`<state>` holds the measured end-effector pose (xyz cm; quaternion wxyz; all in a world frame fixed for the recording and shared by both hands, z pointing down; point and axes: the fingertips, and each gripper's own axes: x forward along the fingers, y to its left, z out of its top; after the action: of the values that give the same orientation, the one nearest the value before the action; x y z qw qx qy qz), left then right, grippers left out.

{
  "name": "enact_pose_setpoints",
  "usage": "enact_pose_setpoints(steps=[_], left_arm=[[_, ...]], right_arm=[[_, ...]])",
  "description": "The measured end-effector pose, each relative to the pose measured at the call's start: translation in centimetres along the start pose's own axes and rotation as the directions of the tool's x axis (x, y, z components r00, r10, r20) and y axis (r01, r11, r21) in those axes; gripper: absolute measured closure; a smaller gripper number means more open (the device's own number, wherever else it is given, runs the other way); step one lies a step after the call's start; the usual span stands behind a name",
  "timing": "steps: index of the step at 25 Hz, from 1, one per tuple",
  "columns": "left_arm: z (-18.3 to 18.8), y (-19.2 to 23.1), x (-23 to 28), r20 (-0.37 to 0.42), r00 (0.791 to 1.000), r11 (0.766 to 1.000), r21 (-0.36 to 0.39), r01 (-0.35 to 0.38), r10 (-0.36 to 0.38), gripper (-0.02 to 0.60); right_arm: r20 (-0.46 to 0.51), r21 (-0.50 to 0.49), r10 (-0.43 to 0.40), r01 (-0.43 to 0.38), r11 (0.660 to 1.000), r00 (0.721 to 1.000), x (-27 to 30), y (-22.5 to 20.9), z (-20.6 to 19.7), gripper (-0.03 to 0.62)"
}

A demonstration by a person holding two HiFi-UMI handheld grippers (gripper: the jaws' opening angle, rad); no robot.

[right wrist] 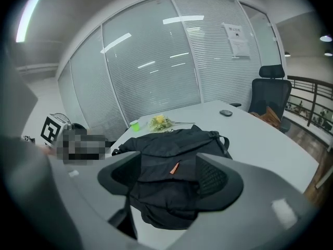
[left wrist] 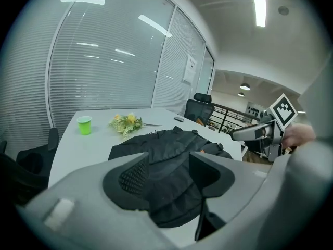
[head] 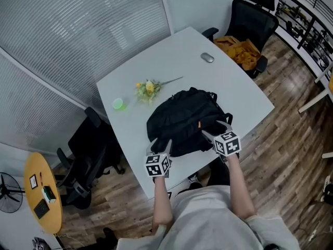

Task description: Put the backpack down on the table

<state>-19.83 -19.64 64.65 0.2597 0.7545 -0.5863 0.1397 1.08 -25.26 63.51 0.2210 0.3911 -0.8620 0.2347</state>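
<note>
On the white table [head: 244, 95], toward the edge nearest the person, the black backpack [head: 187, 120] lies flat, fully set down, w/ its top handle pointing to the far side and a small orange zip tag [head: 199, 124] on its front. L gripper [head: 164, 146] sits at the backpack's near-left corner and R gripper [head: 216, 129] at its near-right side, both low over the fabric. L gripper view: jaws stand wide apart, nothing pinched btwn them, only the backpack [left wrist: 166, 150] lying beyond the gap. R gripper view: same, jaws spread wide and empty, w/ the backpack [right wrist: 171, 139] and orange zip tag visible thru the opening. Whether either claw touches the fabric can't be told. Farther back on the table: a green cup [head: 118, 104], near it a small bunch of yellow flowers [head: 147, 88], and, well apart near the far corner, a grey mouse [head: 207, 58]. Black office chair [head: 253, 14] stands past that corner w/ something orange-brown [head: 240, 50] on its seat.
</note>
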Motion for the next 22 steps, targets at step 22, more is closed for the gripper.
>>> enact_pose_setpoints(steps=[22], left_arm=[[1.1,0.3,-0.1,0.024,0.999,0.999,0.026,0.025,-0.026,0.373]], right_arm=[[0.094,-0.034,0.004,0.000,0.999,0.996,-0.1,2.9,1.5,0.405]])
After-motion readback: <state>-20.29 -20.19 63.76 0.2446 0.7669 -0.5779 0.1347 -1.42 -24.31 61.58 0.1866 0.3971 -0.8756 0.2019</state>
